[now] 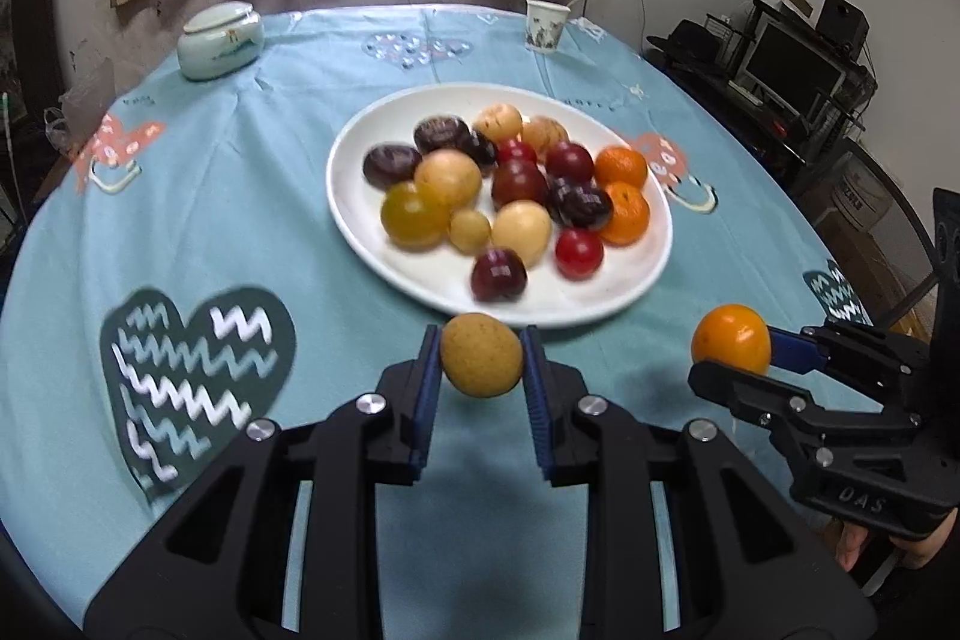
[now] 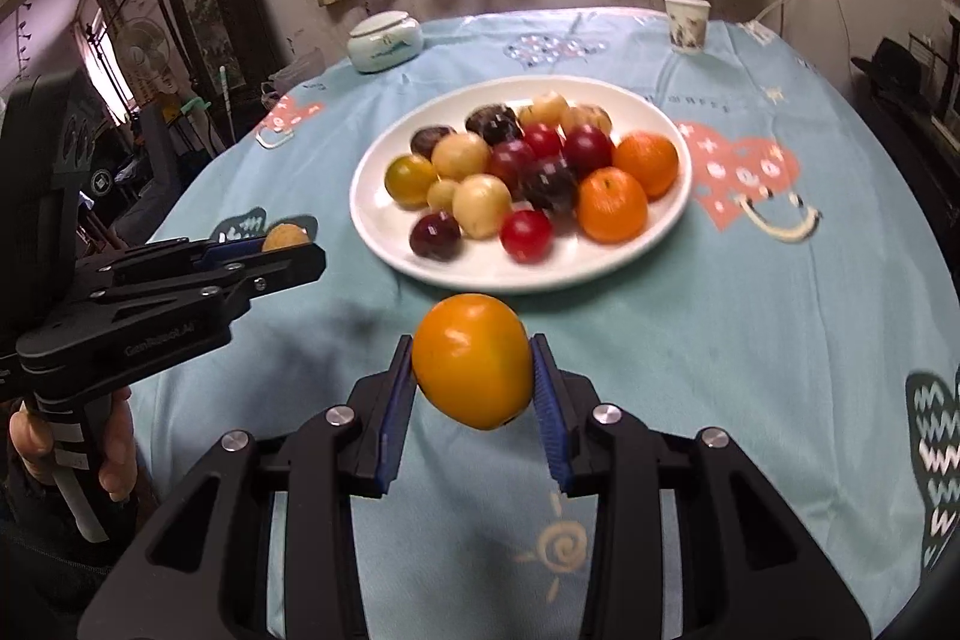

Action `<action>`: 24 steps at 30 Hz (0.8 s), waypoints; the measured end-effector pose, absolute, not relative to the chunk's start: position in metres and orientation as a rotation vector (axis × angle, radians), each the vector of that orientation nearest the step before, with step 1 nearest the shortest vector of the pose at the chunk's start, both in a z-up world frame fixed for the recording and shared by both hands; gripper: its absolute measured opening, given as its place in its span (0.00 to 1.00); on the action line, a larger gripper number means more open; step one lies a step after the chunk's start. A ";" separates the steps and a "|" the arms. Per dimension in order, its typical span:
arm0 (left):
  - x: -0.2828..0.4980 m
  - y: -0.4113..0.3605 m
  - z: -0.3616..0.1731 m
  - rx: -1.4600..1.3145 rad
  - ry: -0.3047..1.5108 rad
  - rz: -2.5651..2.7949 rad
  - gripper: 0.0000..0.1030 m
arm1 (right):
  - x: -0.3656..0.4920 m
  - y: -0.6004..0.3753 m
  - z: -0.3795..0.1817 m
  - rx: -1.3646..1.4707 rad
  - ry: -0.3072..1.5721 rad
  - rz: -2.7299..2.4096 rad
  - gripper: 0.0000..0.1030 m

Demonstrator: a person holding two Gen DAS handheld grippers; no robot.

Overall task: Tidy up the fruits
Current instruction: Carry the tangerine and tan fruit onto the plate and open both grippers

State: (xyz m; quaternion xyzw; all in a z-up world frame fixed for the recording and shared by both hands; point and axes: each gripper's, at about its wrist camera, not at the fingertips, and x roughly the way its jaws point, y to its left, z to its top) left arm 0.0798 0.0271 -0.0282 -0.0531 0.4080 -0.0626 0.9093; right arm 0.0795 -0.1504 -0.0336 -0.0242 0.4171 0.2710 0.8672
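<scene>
A white plate [image 1: 354, 172] [image 2: 372, 214] in the middle of the table holds several fruits: dark plums, red plums, tan round fruits, a yellow-green one and two oranges [image 1: 624, 211] [image 2: 612, 205]. My left gripper [image 1: 482, 361] [image 2: 287, 244] is shut on a tan round fruit [image 1: 482, 363] [image 2: 284, 236], held above the cloth just in front of the plate. My right gripper [image 2: 473, 370] [image 1: 735, 358] is shut on an orange-yellow fruit [image 2: 473, 361] [image 1: 731, 346], held above the cloth in front of the plate, to the right of the left gripper.
A pale green lidded ceramic jar [image 1: 220, 39] [image 2: 385, 41] stands at the far left of the round table, a paper cup [image 1: 545, 25] [image 2: 686, 23] at the far right. The blue patterned tablecloth [image 1: 240, 196] covers the table. Shelves with a monitor [image 1: 792, 67] stand right.
</scene>
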 end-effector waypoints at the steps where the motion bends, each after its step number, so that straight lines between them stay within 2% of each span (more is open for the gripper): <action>1: 0.085 0.028 -0.025 -0.105 0.831 -0.121 0.26 | 0.084 -0.147 -0.031 -0.054 0.862 0.571 0.37; 12: 0.155 0.030 -0.032 -0.120 0.869 -0.078 0.26 | 0.137 -0.114 -0.034 -0.078 0.889 0.570 0.37; 24: 0.178 0.036 -0.043 -0.133 0.907 -0.063 0.26 | 0.157 -0.104 -0.042 -0.090 0.916 0.566 0.37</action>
